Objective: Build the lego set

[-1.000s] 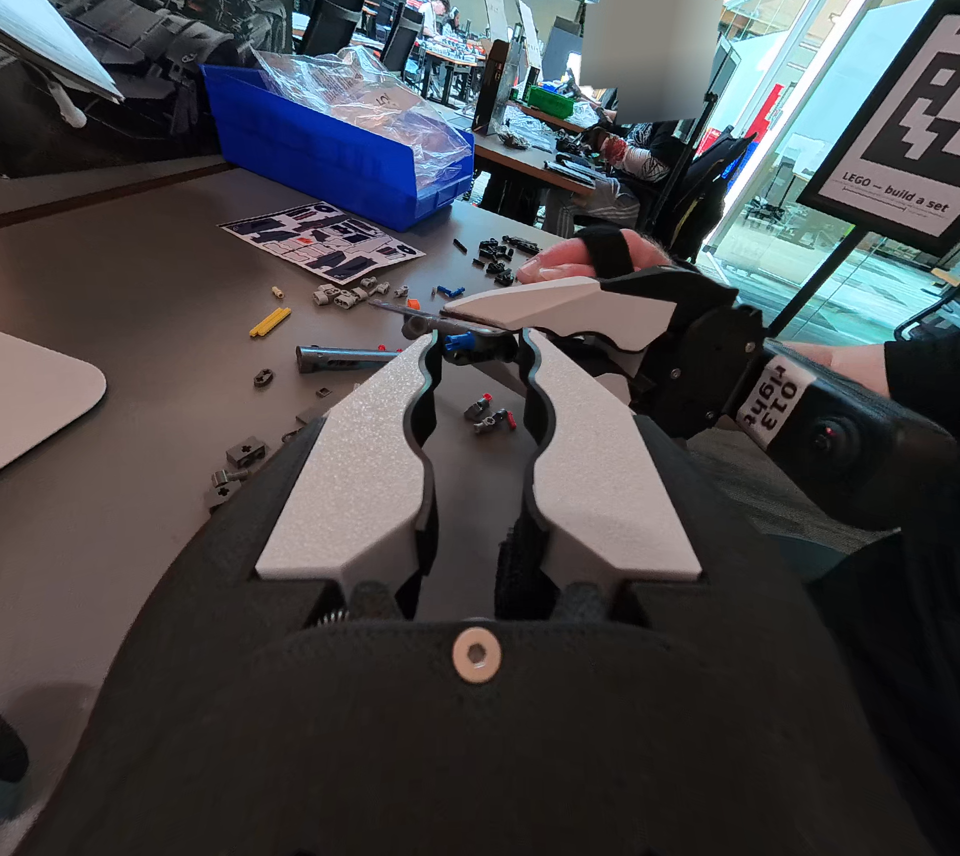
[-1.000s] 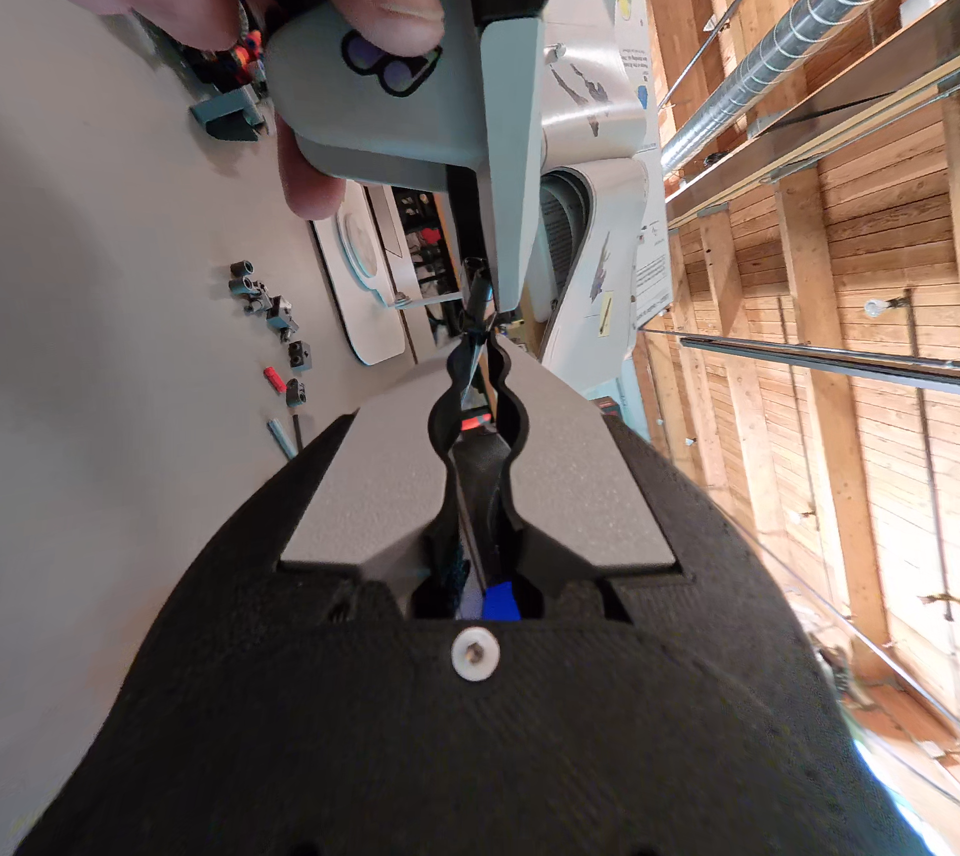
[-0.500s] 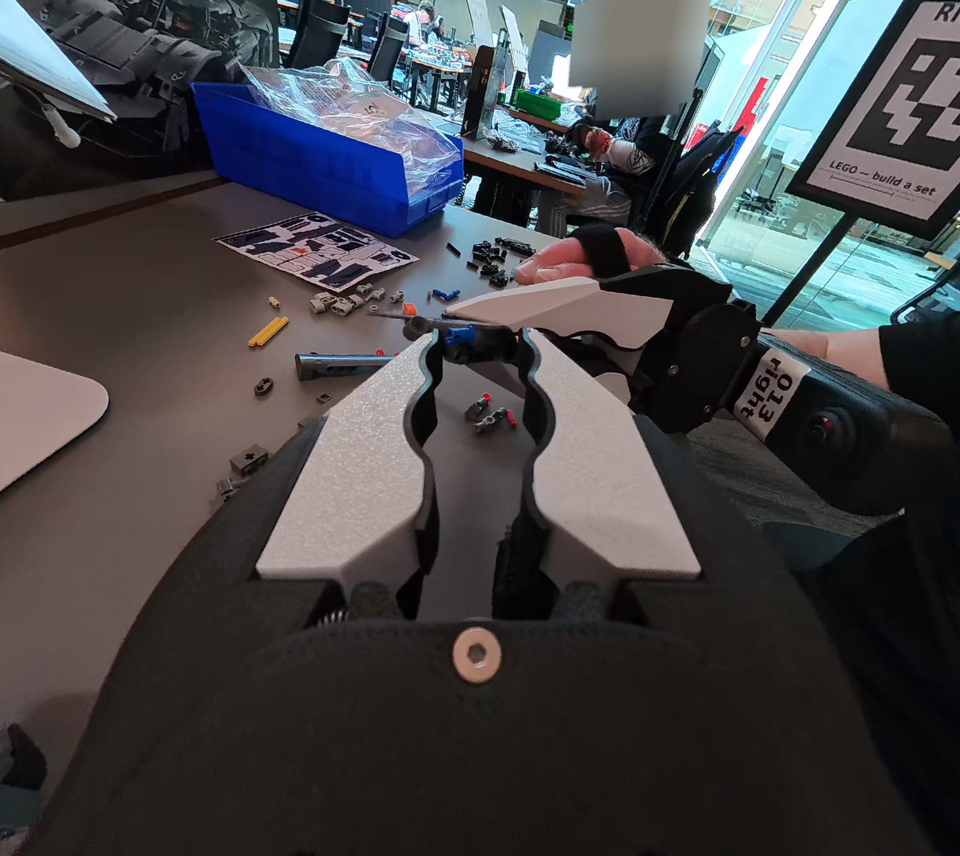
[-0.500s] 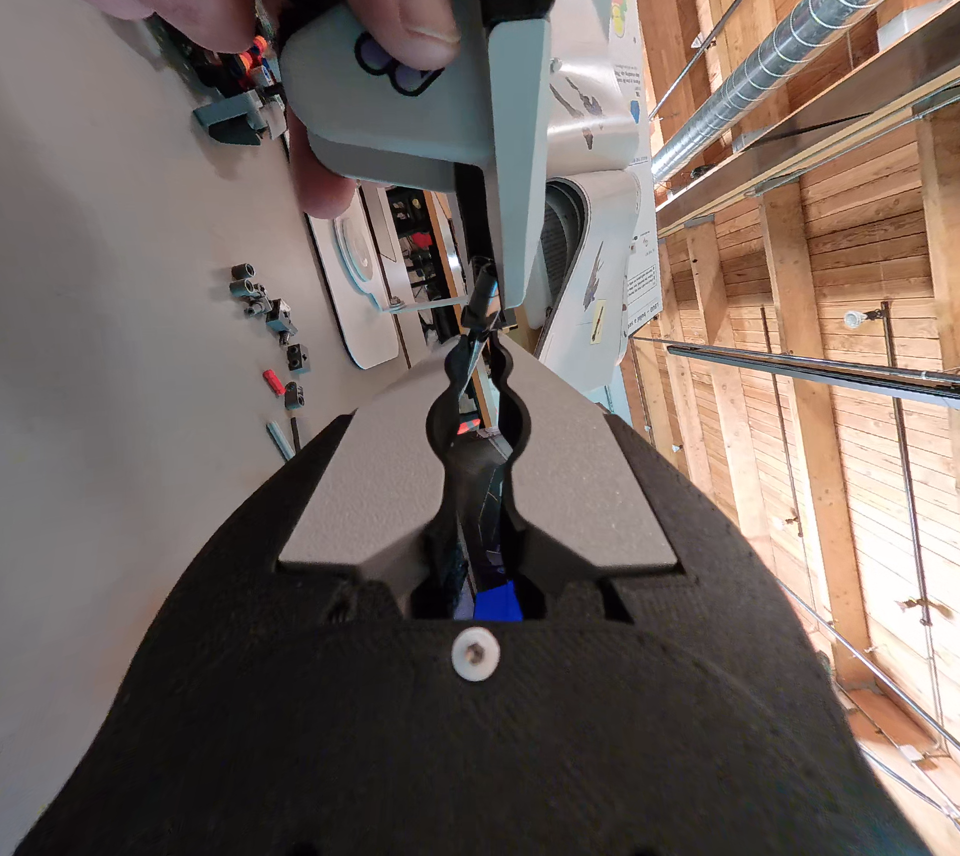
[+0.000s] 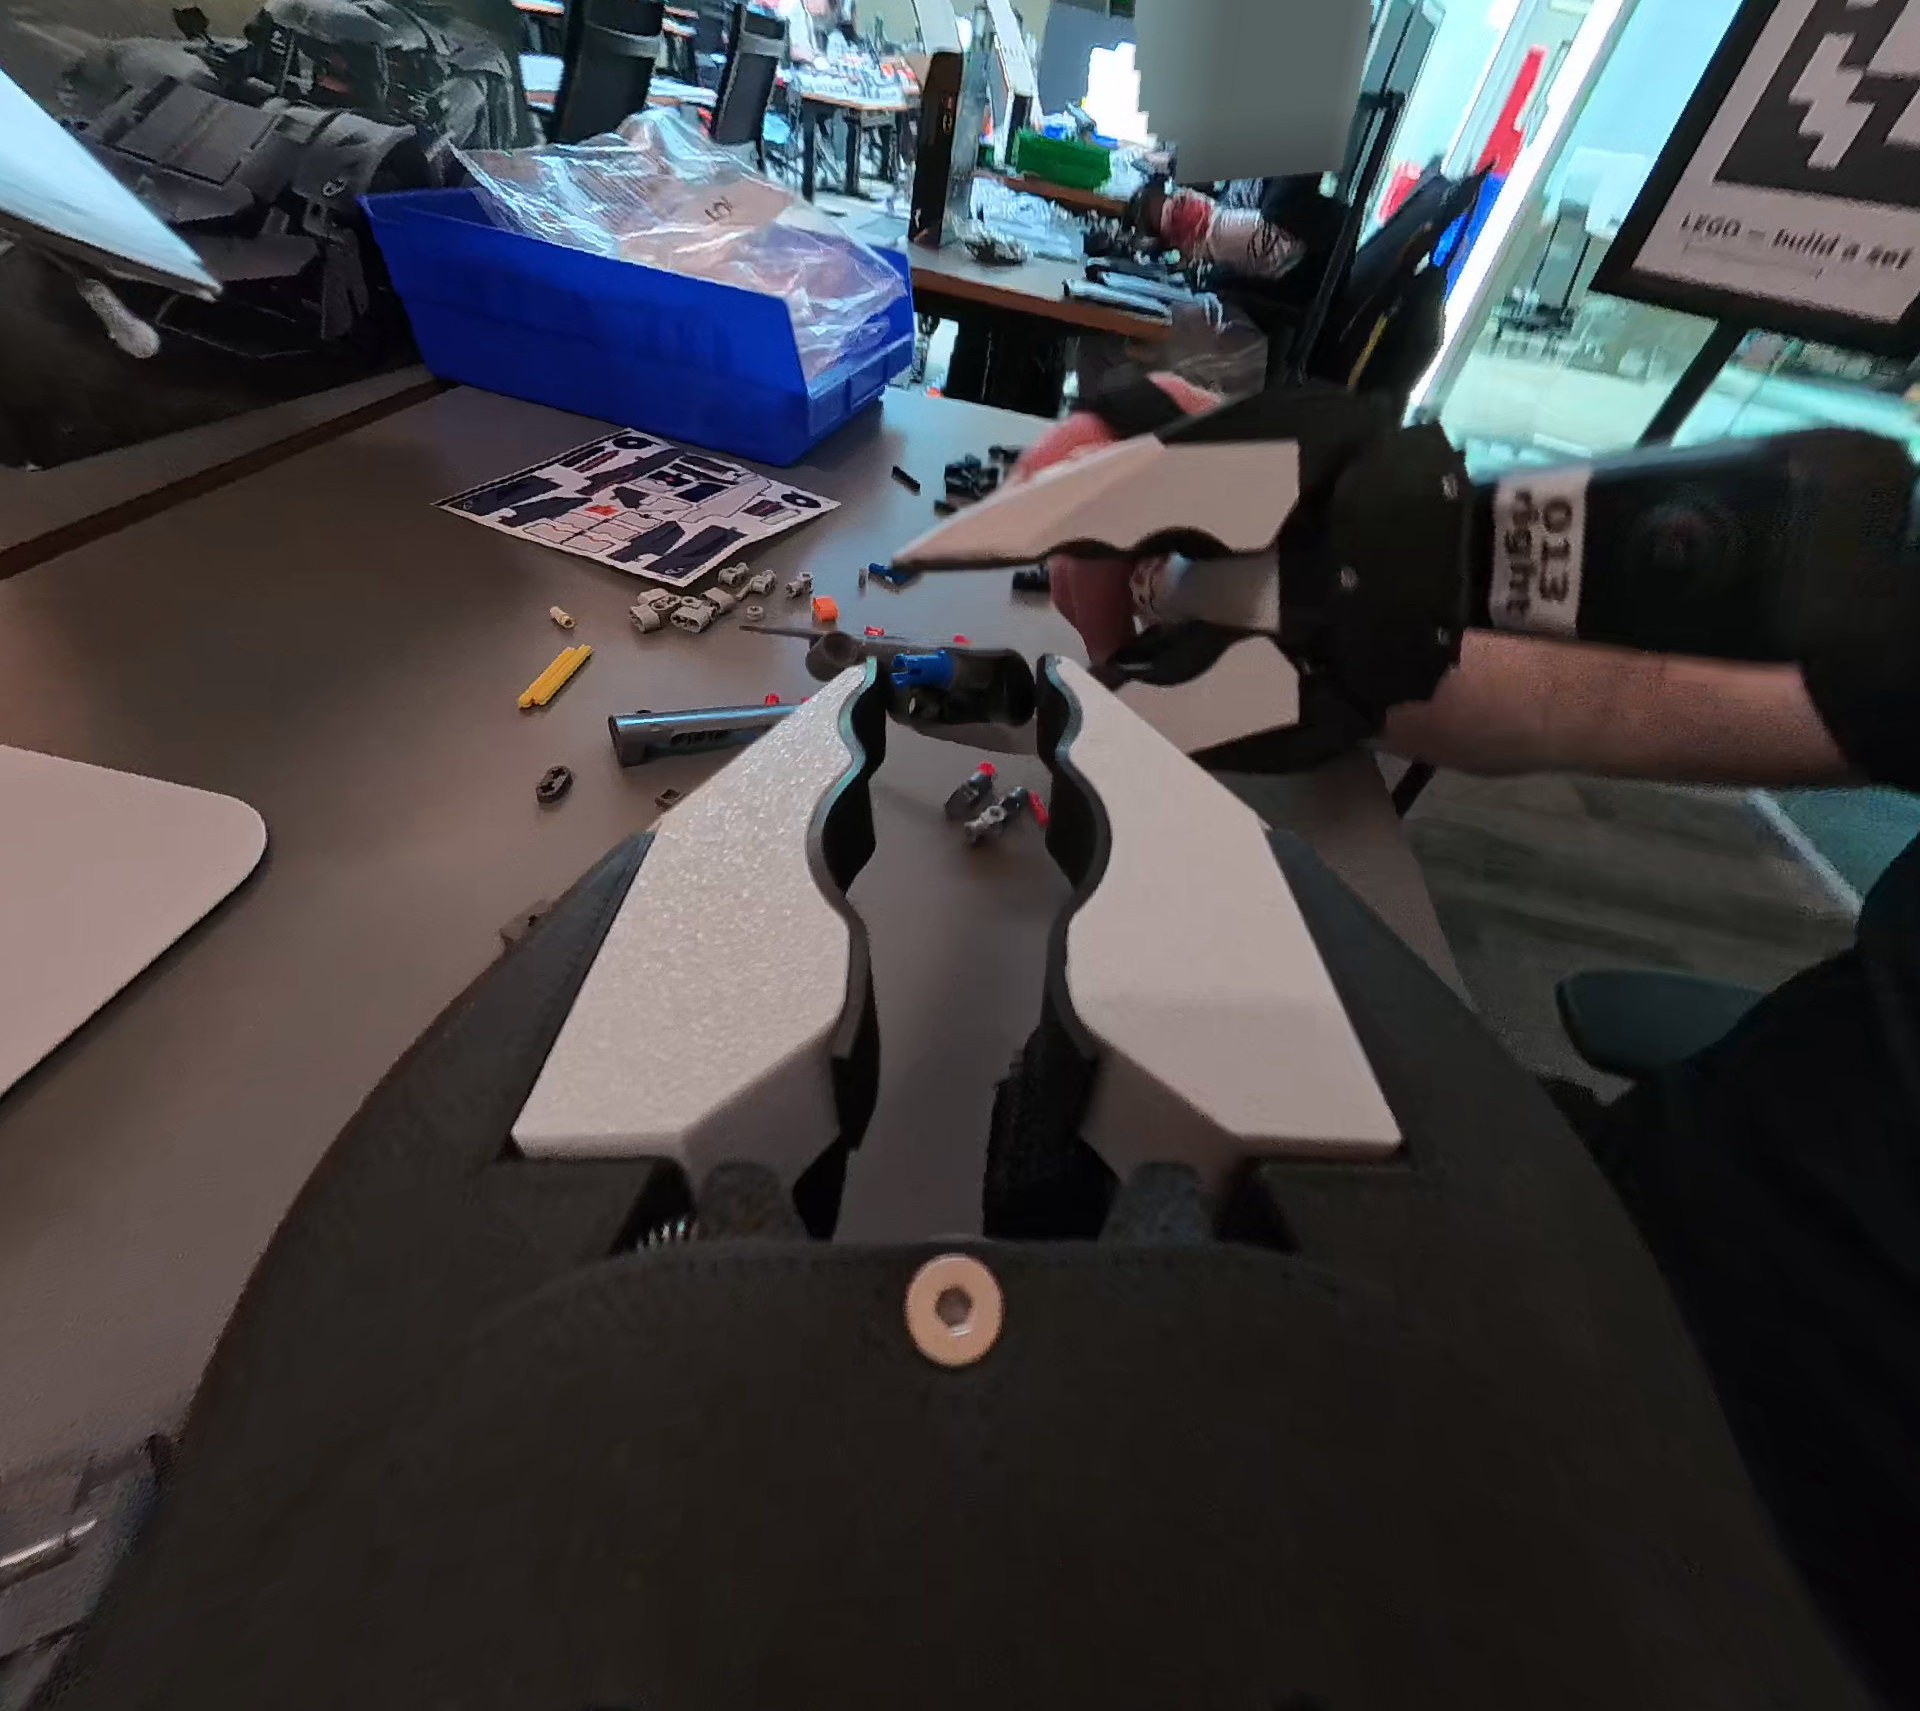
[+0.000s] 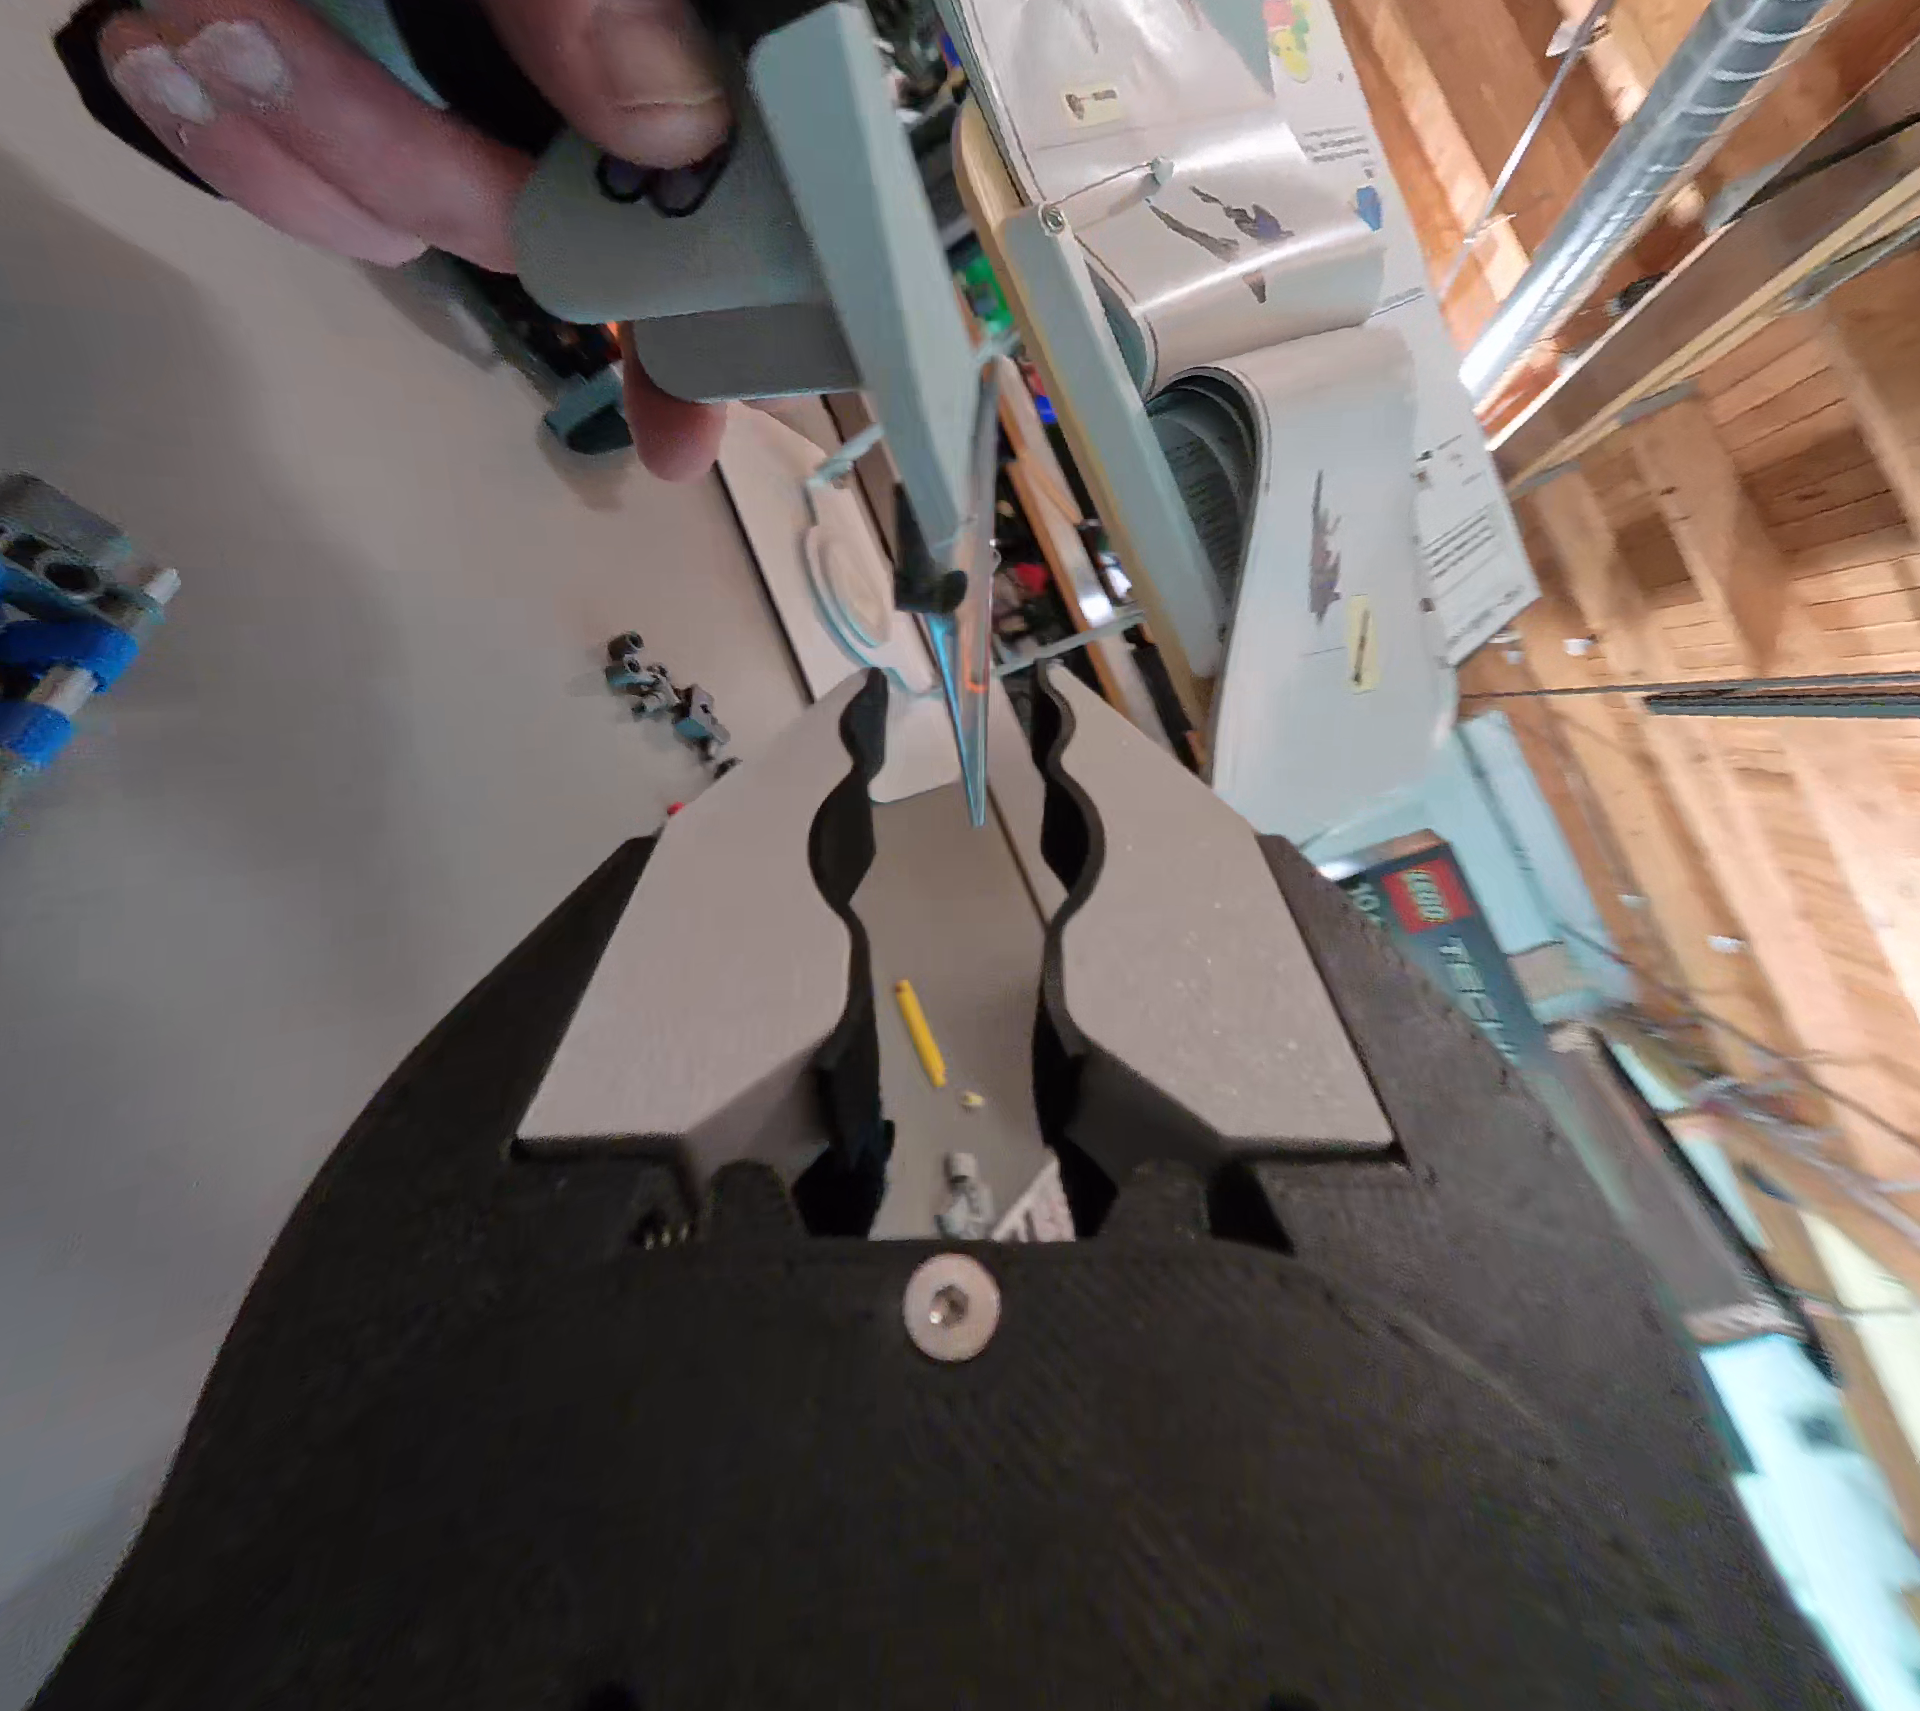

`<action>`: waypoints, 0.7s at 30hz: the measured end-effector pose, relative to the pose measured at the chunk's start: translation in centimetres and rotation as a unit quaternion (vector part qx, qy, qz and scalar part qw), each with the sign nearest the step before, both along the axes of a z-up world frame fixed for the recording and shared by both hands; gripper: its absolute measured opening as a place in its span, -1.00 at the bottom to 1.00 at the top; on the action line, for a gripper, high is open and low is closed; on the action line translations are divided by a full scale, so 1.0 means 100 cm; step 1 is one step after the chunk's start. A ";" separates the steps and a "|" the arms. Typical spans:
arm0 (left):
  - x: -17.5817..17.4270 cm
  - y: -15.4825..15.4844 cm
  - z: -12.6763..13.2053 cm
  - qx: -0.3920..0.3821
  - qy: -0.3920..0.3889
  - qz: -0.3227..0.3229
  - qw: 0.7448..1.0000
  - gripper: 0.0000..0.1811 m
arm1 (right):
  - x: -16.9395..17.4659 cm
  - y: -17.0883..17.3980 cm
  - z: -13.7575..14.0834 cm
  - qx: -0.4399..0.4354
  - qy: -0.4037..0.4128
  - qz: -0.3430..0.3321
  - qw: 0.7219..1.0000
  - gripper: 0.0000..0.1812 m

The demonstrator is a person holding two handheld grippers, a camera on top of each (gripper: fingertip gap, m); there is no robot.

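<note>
My left gripper (image 5: 956,676) is shut on a small black lego assembly (image 5: 982,693) with a blue pin and a thin pointed piece sticking out to the left. It holds it above the grey table (image 5: 312,622). My right gripper (image 6: 956,690) is open and empty, turned on its side. Its upper finger (image 5: 1091,498) shows in the left wrist view, above and to the right of the assembly and apart from it. In the right wrist view the thin pointed piece (image 6: 966,726) hangs between my right fingertips without touching them.
Loose pieces lie on the table: a yellow axle (image 5: 556,674), a dark grey tube (image 5: 696,726), grey connectors (image 5: 691,607), small pieces with red pins (image 5: 992,804). A sticker sheet (image 5: 634,508) and a blue bin (image 5: 623,331) stand behind. An open booklet (image 6: 1195,207) stands on a holder. The tips of both grippers are at nearly the same place.
My right gripper was shut on the thin piece at the left gripper's tips. It has opened and drawn back up and to the right. The left gripper still holds the assembly.
</note>
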State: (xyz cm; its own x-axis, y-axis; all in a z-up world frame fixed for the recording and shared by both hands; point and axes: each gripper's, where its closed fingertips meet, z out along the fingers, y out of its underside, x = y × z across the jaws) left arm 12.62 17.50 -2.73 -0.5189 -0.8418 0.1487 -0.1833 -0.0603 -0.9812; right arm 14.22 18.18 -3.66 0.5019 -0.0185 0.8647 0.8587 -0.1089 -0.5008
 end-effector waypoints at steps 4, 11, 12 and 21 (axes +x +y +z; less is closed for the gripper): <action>-0.007 -0.014 -0.010 0.071 0.008 -0.032 0.997 -0.72 | -0.004 0.000 -0.020 -0.067 0.050 0.059 0.995 -0.55; -0.016 -0.039 -0.034 0.183 0.021 -0.082 0.979 -0.72 | -0.013 -0.007 -0.044 -0.159 0.132 0.135 0.969 -0.43; -0.018 -0.043 -0.036 0.191 0.022 -0.091 0.977 -0.72 | -0.014 -0.008 -0.045 -0.166 0.137 0.142 0.966 -0.44; -0.023 -0.051 -0.044 0.227 0.020 -0.111 0.967 -0.72 | -0.027 -0.015 -0.061 -0.205 0.105 0.172 0.958 -0.76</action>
State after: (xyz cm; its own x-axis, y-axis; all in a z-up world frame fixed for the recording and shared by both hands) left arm 10.33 12.39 -7.13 -0.6952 -0.6943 -0.1860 -0.1810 0.4196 -0.8895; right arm 11.50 16.66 -9.78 0.5817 0.4980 0.6431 0.7638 -0.0624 -0.6425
